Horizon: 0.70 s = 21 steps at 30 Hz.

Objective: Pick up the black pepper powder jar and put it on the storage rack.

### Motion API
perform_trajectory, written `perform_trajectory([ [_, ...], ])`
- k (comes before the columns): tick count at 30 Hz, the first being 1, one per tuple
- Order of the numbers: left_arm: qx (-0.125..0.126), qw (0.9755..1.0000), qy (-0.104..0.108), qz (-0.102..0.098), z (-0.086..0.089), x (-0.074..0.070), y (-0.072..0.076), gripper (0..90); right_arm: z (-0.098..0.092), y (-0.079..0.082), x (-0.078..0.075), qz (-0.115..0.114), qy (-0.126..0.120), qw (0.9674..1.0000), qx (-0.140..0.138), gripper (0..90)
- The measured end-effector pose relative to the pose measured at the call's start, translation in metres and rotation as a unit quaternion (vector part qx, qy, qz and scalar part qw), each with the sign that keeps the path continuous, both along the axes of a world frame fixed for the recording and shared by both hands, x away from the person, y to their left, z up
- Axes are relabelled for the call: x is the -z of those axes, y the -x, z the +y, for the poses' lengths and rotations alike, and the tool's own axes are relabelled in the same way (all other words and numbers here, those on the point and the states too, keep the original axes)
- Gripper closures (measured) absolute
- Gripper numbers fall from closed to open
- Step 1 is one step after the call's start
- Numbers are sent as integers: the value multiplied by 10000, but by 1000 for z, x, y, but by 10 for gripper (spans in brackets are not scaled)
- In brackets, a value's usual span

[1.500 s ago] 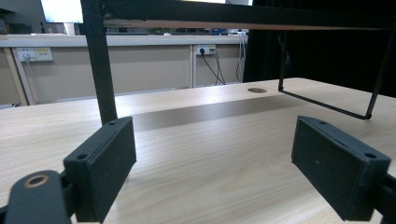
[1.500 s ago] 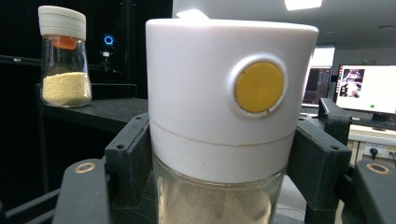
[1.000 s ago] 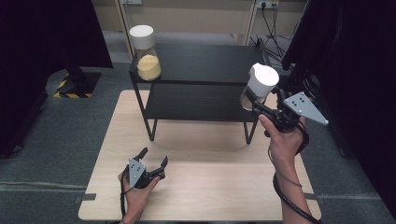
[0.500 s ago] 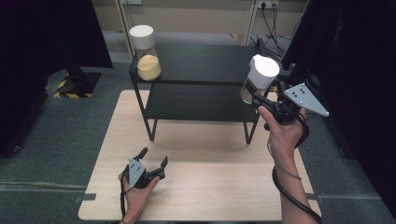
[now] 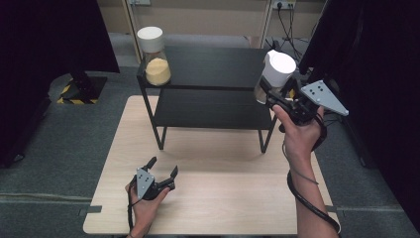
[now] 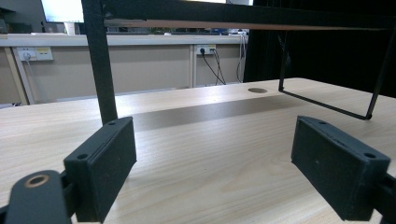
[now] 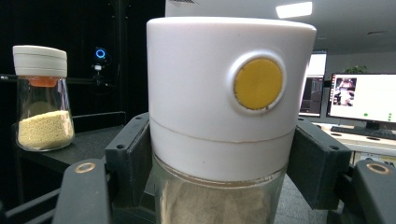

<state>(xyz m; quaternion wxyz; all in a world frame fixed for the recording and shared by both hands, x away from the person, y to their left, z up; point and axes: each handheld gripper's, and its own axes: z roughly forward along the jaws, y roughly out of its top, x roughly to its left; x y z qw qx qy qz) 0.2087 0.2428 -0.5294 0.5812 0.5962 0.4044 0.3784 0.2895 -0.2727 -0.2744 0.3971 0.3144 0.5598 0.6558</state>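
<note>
My right gripper (image 5: 272,94) is shut on a glass jar with a white lid (image 5: 275,74), held in the air just off the right end of the black shelf's top (image 5: 218,67). In the right gripper view the jar (image 7: 224,102) stands upright between both pads, a yellow round button on its lid. A second jar with yellow grains (image 5: 154,57) (image 7: 43,100) stands on the shelf top at its left end. My left gripper (image 5: 162,171) rests low on the wooden table (image 5: 223,198), open, with nothing between its pads (image 6: 102,163).
The two-level black shelf stands at the table's far half; its legs (image 6: 100,65) and lower frame rise ahead of the left gripper. Dark curtains hang at both sides. A cable trails from the right hand along the table's right edge.
The right hand has carried the jar slightly up and toward the shelf top. The left gripper has stayed in place.
</note>
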Motion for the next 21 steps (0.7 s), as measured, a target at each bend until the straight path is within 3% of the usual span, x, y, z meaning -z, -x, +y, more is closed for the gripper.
perform_trajectory([
  [21,0,10000,-4,8,0,0,0,135,6,-19,-19,98,-45,9998,195,307],
])
